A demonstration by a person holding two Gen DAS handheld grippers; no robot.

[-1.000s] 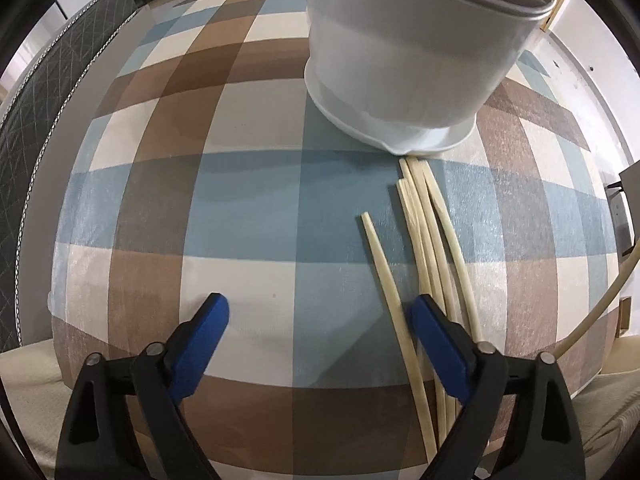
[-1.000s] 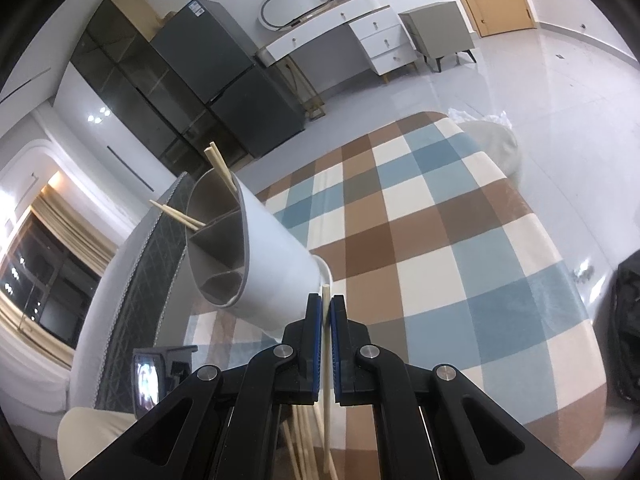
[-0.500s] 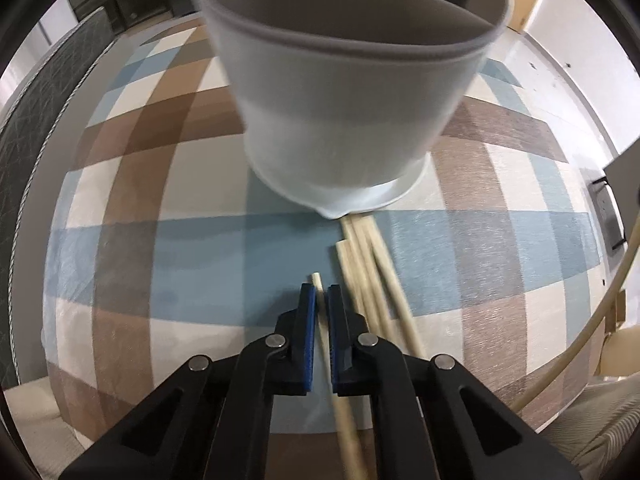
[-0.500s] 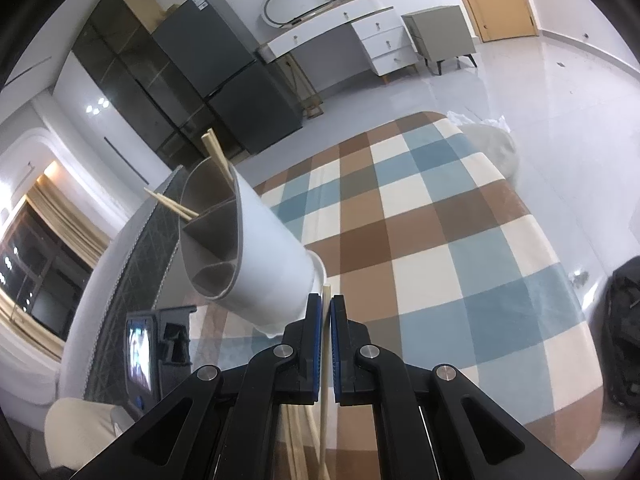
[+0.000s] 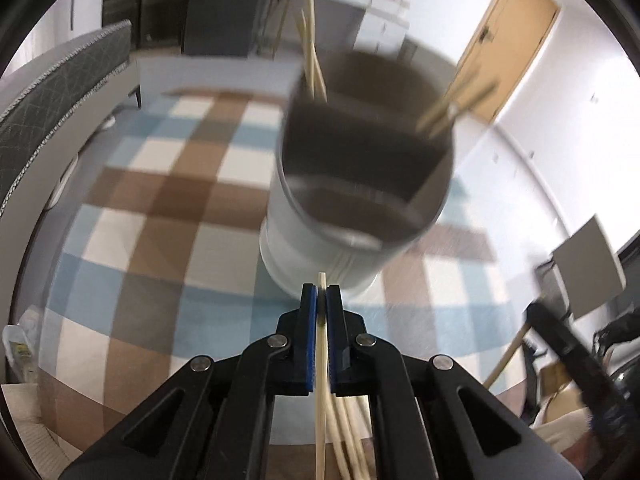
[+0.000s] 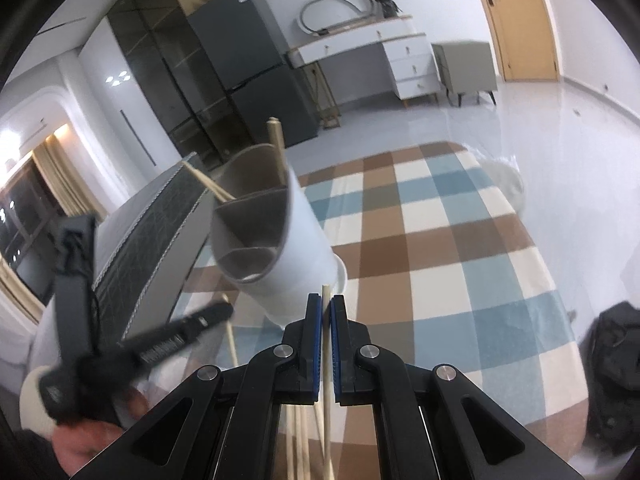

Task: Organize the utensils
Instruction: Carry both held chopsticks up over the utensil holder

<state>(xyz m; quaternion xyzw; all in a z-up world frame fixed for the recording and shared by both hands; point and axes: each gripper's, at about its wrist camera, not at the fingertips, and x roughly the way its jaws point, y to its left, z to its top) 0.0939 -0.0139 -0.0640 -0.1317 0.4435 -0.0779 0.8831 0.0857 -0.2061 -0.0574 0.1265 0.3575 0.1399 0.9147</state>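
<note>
While I watch, my left gripper (image 5: 321, 294) and right gripper (image 6: 326, 304) each pinch one chopstick (image 5: 320, 392) beside the holder (image 5: 320, 256).

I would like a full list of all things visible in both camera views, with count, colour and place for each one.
utensil holder: one, white outside, grey divided inside, standing on the checked cloth.
chopsticks in holder: about four, pale wood, sticking up in two compartments.
loose chopsticks: several, pale, lying on the cloth below the left gripper.
checked cloth: one, blue, brown and cream, covering the table.
refrigerator: one, dark grey, back wall.
desk with drawers: one, white, back wall.
door: one, light wood, far right.
left gripper: black with blue pads, shut on one chopstick.
right gripper: black with blue pads, shut on another chopstick.
</note>
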